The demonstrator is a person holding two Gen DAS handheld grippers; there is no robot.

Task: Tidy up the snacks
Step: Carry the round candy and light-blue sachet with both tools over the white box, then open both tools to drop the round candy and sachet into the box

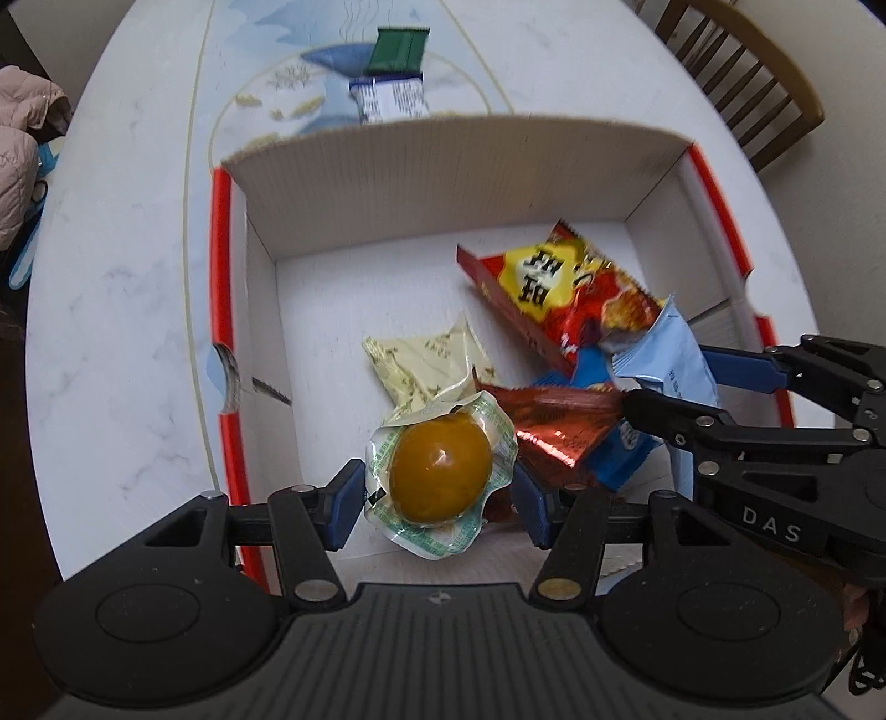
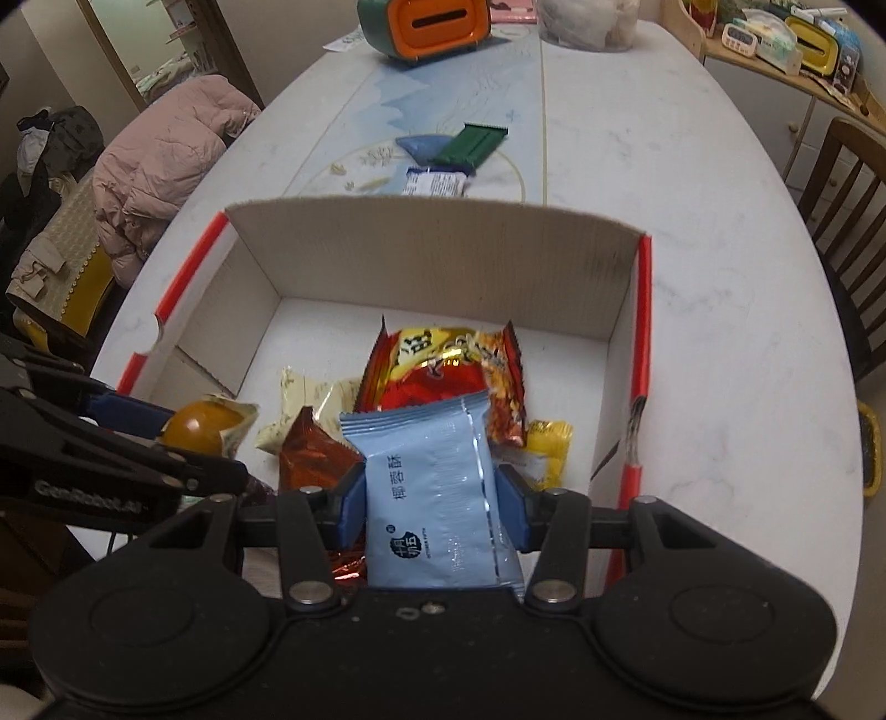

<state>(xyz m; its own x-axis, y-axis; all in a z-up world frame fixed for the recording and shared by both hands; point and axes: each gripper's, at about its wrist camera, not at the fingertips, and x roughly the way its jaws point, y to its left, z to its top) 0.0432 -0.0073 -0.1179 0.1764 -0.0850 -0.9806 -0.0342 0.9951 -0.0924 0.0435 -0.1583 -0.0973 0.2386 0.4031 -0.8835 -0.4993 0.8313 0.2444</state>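
Observation:
My left gripper [image 1: 437, 498] is shut on a sealed brown egg pack [image 1: 440, 476] and holds it over the near end of the open cardboard box [image 1: 443, 166]. My right gripper [image 2: 432, 498] is shut on a light blue snack packet [image 2: 432, 498] and holds it over the same box. Inside the box lie a red and yellow chip bag [image 2: 443, 371], a cream packet [image 1: 426, 360], a shiny red packet [image 1: 559, 421] and a yellow packet [image 2: 545, 448]. On the table beyond the box lie a green bar [image 2: 470, 145] and a blue and white packet [image 2: 434, 183].
The box stands on a white marble table [image 2: 720, 277] with a blue runner. A pink jacket [image 2: 160, 160] hangs on a chair at left. A wooden chair [image 2: 847, 183] stands at right. An orange and green tissue holder [image 2: 426, 25] sits at the far end.

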